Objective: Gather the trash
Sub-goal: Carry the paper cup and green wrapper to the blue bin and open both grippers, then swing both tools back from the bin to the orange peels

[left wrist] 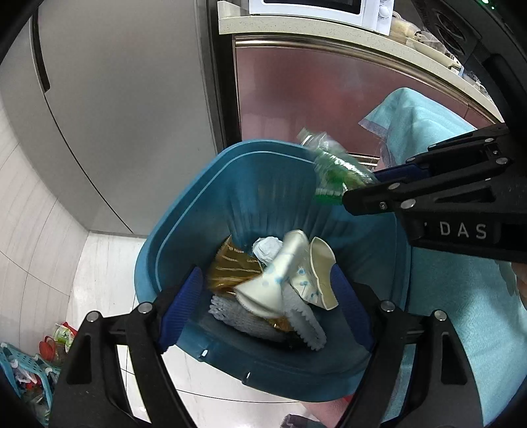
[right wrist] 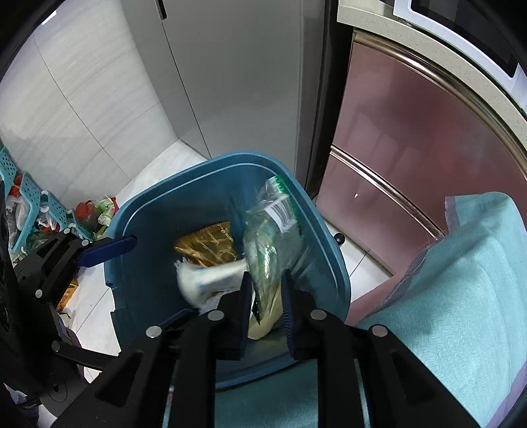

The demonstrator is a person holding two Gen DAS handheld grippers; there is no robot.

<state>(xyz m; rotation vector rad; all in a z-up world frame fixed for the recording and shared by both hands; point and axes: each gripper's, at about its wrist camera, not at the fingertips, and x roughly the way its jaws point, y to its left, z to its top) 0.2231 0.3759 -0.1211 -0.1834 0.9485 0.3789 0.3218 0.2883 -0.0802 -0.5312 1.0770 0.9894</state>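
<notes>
A blue trash bin (left wrist: 184, 224) stands on the floor and holds crumpled paper cups (left wrist: 290, 273), tissue (left wrist: 237, 312) and a gold wrapper (left wrist: 230, 266). My left gripper (left wrist: 266, 293) is open and empty above the bin's mouth. My right gripper (right wrist: 266, 296) is shut on a clear green-printed plastic wrapper (right wrist: 273, 237) and holds it over the bin (right wrist: 145, 224). The same wrapper shows in the left wrist view (left wrist: 332, 168), sticking out of the right gripper (left wrist: 362, 187) above the bin's far rim. The left gripper (right wrist: 108, 250) shows at the bin's left rim.
A grey fridge (left wrist: 115, 98) and a pink cabinet (left wrist: 313, 95) stand behind the bin. A table with a light blue cloth (right wrist: 461, 280) is at the right. Teal baskets and clutter (right wrist: 39, 204) lie on the floor at the left. A microwave (left wrist: 329, 10) sits on the counter.
</notes>
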